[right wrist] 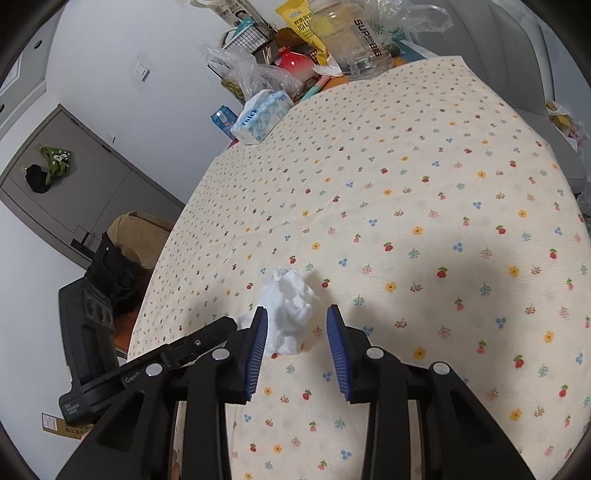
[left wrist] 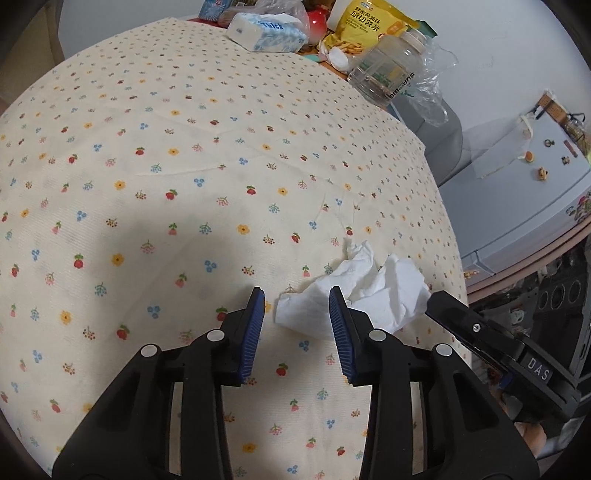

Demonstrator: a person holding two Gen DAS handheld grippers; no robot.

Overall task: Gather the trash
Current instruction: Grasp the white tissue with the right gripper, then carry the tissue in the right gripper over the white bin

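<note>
A crumpled white tissue (left wrist: 369, 291) lies on the flowered tablecloth (left wrist: 184, 184) near the table's right edge. My left gripper (left wrist: 297, 301) is open, its tips at the tissue's near left corner, not closed on it. The right gripper's black body (left wrist: 491, 343) shows just right of the tissue. In the right wrist view the same tissue (right wrist: 290, 310) lies between and just ahead of my open right gripper (right wrist: 297, 319), close to the left blue pad (right wrist: 258, 339). The left gripper's body (right wrist: 147, 373) shows at the left.
At the far end of the table stand a tissue box (left wrist: 266, 31), a yellow snack bag (left wrist: 369, 22), a clear plastic jar (left wrist: 388, 66), a red pot (right wrist: 293, 61) and plastic bags (right wrist: 251, 74). A chair with clothes (right wrist: 122, 258) stands left of the table.
</note>
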